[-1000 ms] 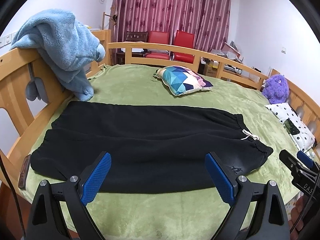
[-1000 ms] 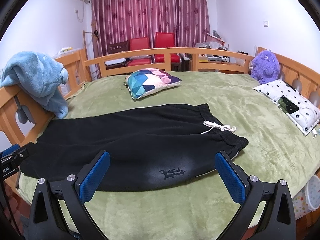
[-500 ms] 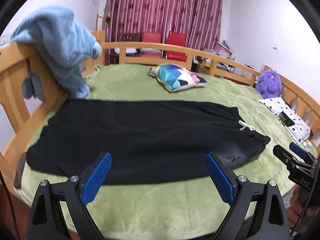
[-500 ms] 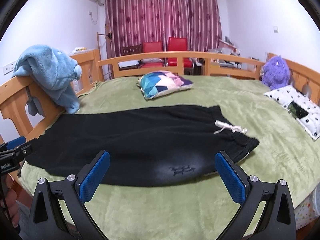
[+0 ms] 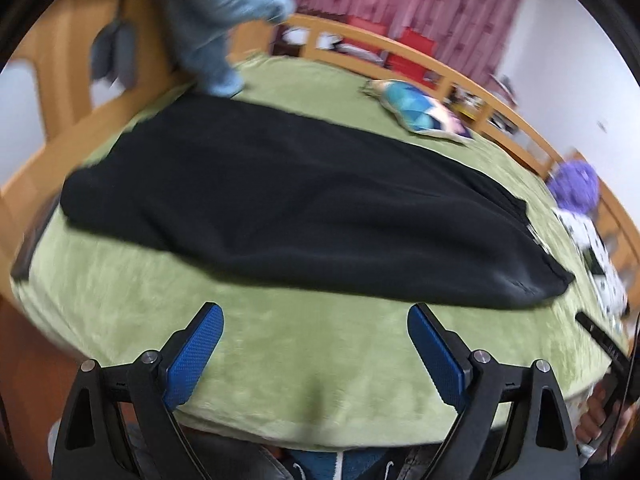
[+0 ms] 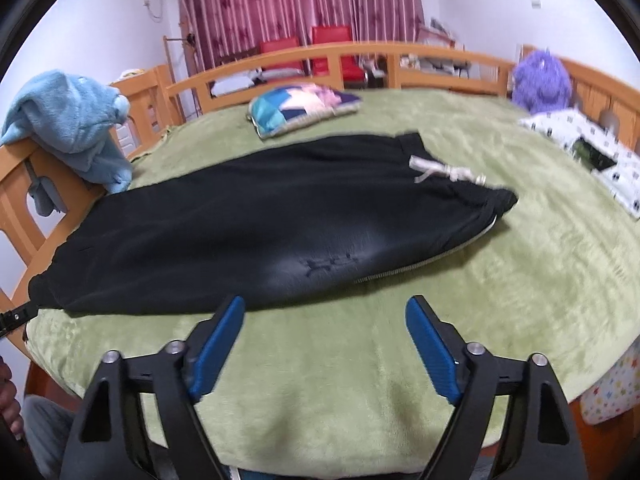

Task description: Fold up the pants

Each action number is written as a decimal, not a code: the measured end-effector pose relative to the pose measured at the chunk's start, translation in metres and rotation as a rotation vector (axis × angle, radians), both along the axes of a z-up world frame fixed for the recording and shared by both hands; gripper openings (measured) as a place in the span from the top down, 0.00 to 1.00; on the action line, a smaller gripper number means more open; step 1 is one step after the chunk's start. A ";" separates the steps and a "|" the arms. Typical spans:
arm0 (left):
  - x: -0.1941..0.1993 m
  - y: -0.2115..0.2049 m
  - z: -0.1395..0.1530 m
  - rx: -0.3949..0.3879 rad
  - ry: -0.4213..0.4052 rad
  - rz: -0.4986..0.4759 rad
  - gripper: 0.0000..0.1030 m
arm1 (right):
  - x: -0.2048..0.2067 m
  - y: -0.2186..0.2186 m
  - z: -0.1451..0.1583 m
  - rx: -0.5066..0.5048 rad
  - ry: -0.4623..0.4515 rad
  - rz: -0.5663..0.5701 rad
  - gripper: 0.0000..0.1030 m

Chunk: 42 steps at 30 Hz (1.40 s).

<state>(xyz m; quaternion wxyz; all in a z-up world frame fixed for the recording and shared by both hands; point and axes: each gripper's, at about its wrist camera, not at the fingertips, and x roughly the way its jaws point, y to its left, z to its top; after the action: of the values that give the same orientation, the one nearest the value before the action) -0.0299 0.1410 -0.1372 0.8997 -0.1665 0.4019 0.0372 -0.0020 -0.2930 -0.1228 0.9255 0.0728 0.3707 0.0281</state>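
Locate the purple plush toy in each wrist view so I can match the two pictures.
Left wrist: purple plush toy at far right edge, against the bed rail.
Right wrist: purple plush toy upper right, against the rail.
Shared landmark: multicoloured pillow beyond the black pants.

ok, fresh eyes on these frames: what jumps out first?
The black pants spread lengthwise across the green blanket, white drawstring at the waist end. Next, the blue-padded right gripper, jaws closing on nothing, near the pants' front edge. Behind: patchwork pillow and purple plush.
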 end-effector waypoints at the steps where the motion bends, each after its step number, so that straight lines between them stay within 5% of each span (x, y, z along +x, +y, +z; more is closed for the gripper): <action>1: 0.004 0.007 -0.007 -0.012 0.008 0.020 0.13 | 0.009 -0.003 -0.009 0.003 0.022 -0.006 0.21; 6: 0.027 0.035 -0.035 -0.075 0.055 0.075 0.20 | 0.041 -0.022 -0.042 0.056 0.058 -0.075 0.21; 13: 0.062 0.064 -0.062 -0.109 0.089 0.188 0.20 | 0.088 -0.057 -0.085 0.300 0.144 -0.188 0.21; 19: 0.087 0.093 -0.084 -0.200 0.131 0.311 0.23 | 0.119 -0.053 -0.106 0.271 0.172 -0.201 0.22; 20: 0.090 0.094 -0.081 -0.197 0.120 0.322 0.29 | 0.123 -0.051 -0.105 0.259 0.171 -0.199 0.31; 21: 0.095 0.095 -0.081 -0.187 0.128 0.333 0.35 | 0.126 -0.048 -0.105 0.259 0.164 -0.194 0.54; 23: 0.100 0.098 -0.080 -0.137 0.161 0.363 0.84 | 0.133 -0.042 -0.107 0.298 0.162 -0.138 0.84; 27: 0.095 0.103 -0.055 -0.183 0.105 0.327 0.86 | 0.132 -0.033 -0.086 0.254 0.103 -0.103 0.88; 32: 0.115 0.092 0.009 -0.073 0.008 0.265 0.86 | 0.144 -0.039 -0.028 0.295 0.000 -0.037 0.89; 37: 0.187 0.088 0.056 -0.001 -0.091 0.222 0.86 | 0.202 -0.033 0.028 0.251 -0.074 0.018 0.90; 42: 0.272 0.084 0.061 0.065 -0.109 0.198 0.86 | 0.277 -0.024 0.049 0.227 -0.081 0.023 0.91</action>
<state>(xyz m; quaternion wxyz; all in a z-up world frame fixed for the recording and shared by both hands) 0.2421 0.2251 -0.0762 0.9171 -0.1778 0.3325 0.1295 0.2755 -0.3173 -0.0735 0.9250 0.1718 0.3283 0.0836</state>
